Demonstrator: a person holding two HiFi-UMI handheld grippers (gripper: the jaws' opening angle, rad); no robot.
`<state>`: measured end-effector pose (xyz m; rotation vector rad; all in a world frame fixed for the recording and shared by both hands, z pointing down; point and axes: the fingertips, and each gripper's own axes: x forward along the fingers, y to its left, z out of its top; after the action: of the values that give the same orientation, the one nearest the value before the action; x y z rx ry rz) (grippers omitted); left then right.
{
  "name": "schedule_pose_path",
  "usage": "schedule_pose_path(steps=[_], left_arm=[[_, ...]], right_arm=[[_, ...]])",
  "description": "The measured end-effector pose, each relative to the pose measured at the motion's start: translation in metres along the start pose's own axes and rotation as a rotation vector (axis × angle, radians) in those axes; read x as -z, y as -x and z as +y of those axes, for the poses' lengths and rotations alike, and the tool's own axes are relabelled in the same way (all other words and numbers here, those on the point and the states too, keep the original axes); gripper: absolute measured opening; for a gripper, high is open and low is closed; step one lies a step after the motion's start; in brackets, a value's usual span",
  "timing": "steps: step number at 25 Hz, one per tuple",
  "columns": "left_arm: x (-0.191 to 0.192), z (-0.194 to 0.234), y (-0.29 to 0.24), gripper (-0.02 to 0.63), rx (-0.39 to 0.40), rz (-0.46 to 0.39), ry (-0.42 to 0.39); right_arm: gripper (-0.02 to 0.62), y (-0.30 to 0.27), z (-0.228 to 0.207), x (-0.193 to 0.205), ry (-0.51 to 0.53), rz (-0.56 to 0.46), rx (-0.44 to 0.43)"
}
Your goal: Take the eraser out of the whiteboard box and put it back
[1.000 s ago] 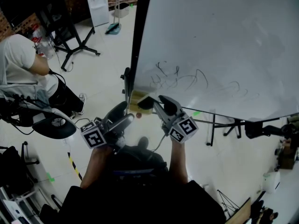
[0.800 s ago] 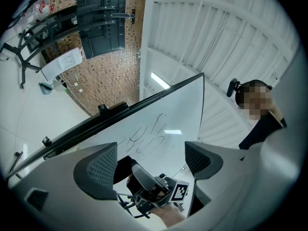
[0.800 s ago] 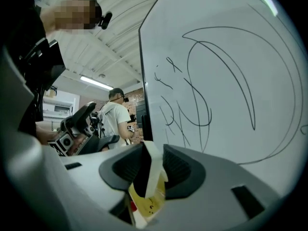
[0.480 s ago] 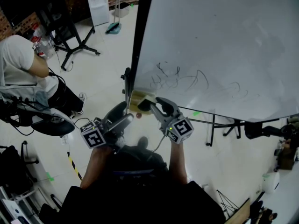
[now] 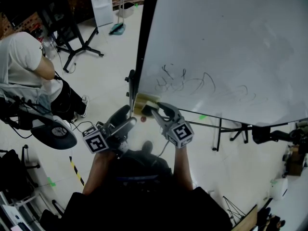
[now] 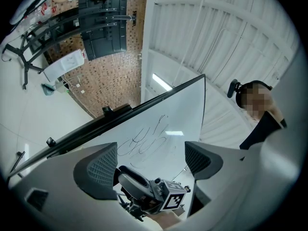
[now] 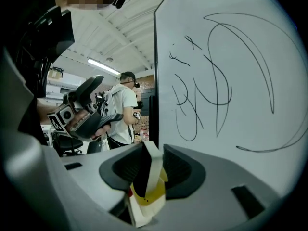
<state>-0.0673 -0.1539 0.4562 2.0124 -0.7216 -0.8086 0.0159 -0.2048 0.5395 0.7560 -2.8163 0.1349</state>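
Right gripper view: eraser [image 7: 149,189] upright

- Head view: bright, even indoor light. The large white whiteboard [image 5: 231,47] and the pale glossy floor [image 5: 106,76] read clearly, while the bottom edge and the top-left corner fall dark.
- Shadows on that floor are faint and soft.
- Both gripper views are fisheye — straight lines bow, and black corners ring each frame.
- Left gripper view: a long ceiling lamp [image 6: 161,82] glows overhead, and a pale reflection sits on the board.
- Right gripper view: a bright ceiling tube [image 7: 103,67] shines behind — the white-and-yellow eraser [image 7: 153,177] between the jaws of the right gripper [image 7: 153,153] looks soft, close to the lens.
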Motion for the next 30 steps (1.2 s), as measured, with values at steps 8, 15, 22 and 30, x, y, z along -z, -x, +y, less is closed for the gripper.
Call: schedule_pose_path(steps=[8, 15, 22, 30], left_arm=[[-0.002, -0.001, 0.000, 0.430, -0.013, 0.005, -0.020], [0.000, 0.002, 0.003, 0.430, -0.013, 0.000, -0.001], [0.000, 0.001, 0.003, 0.430, -0.018, -0.001, -0.002], [0.001, 0.000, 0.003, 0.430, -0.019, 0.004, -0.004]], right_arm=[[0.156, -0.006, 0.001, 0.017, 0.020, 0.021, 0.004], [0.156, -0.009, 0.004, 0.026, 0.049, 0.054, -0.001], [0.156, -0.012, 0.006, 0.032, 0.067, 0.071, -0.001], [0.156, -0.013, 0.006, 0.036, 0.078, 0.073, -0.003]])
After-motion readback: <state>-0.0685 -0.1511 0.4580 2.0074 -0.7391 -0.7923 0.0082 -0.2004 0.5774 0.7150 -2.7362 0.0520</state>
